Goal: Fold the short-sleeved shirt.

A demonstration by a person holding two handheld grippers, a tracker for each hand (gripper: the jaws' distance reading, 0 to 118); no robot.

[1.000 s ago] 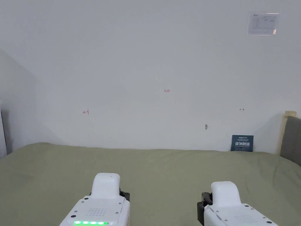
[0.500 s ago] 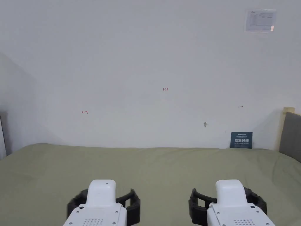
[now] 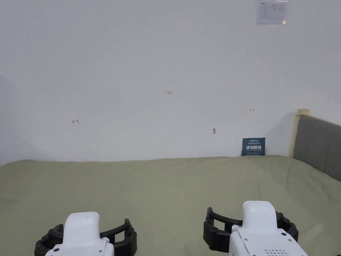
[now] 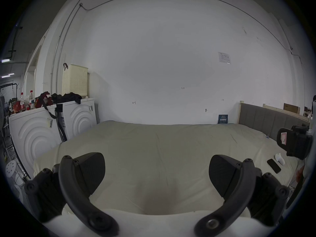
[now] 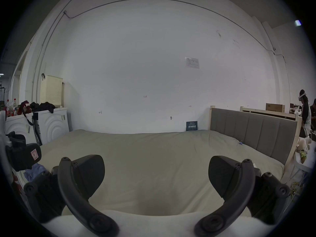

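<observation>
Shirt: maybe that bluish cloth (image 5: 36, 170) bunched at bed's left edge, beneath left gripper (image 3: 85, 233); we cannot tell for sure. We see left gripper and right gripper (image 3: 249, 221) side by side, apart, above green bed (image 3: 166, 186). Fingers of each released, spread wide.
</observation>
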